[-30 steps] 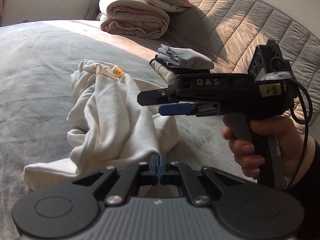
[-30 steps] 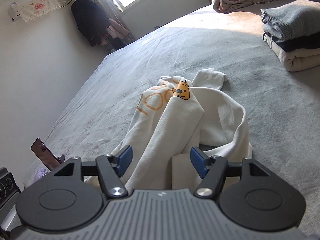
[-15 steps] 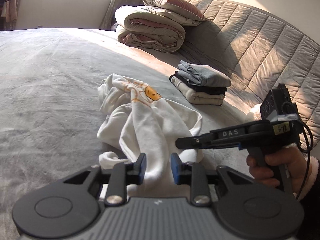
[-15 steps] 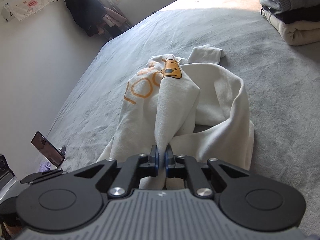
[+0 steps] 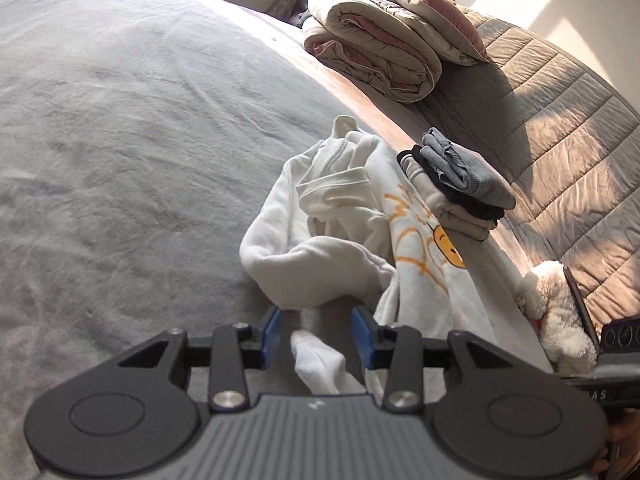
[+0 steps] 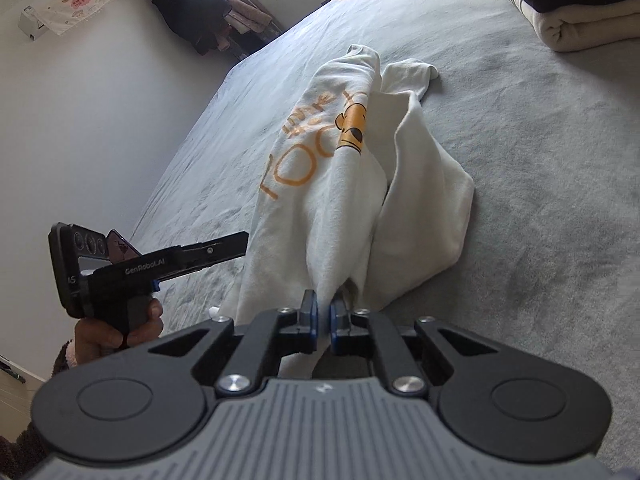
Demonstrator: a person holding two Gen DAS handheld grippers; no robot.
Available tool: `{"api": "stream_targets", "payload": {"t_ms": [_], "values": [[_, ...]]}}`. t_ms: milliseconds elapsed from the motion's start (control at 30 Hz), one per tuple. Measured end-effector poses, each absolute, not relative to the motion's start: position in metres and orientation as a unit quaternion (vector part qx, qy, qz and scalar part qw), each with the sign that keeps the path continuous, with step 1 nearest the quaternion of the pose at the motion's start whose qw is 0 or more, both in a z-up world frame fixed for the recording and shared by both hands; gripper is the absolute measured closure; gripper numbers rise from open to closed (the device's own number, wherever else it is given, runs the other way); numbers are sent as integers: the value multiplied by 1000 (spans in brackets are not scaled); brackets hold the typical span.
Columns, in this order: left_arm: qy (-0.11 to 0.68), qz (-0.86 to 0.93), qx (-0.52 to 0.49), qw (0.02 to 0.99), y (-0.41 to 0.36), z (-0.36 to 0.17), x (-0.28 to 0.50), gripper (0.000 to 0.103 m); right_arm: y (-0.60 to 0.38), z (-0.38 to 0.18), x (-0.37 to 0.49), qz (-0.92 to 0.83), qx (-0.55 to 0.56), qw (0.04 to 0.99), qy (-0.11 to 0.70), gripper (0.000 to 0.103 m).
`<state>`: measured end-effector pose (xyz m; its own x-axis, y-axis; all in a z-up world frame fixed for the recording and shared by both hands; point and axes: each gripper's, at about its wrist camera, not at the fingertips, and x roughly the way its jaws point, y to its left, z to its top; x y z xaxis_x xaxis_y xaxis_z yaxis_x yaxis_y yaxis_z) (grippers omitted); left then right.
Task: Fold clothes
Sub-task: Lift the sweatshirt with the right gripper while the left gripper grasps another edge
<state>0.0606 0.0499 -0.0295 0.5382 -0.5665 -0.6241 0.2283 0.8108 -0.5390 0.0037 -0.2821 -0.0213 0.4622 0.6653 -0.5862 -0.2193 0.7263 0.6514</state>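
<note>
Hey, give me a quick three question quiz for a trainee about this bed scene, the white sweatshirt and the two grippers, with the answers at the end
1. True or false: the right gripper is shut on the white sweatshirt.
2. What lies between the opening jaws of the left gripper? A) a grey sock B) a white piece of cloth C) nothing
3. Fill in: the stack of folded clothes sits on the bed in front of the quilted ____.

Key
1. True: its pads pinch a fold of the fabric.
2. B: the white piece of cloth sits there, and the pads do not press it.
3. headboard
</note>
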Motion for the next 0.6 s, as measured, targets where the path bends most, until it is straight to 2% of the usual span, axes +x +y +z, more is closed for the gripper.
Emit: {"api": "stream_targets", "payload": {"t_ms": [200,533,600], "values": [[441,-229,-321,806,55,-52,80,62,-298,-36,-9,260,251,809,464,95],[457,-215,-431,747,59,-76,91,60,-296,-34,-13,264,226,809,474,95],[446,-219,-459,736,64,-76,91,55,-292,-28,-15,267,216,812,472,94]]}}
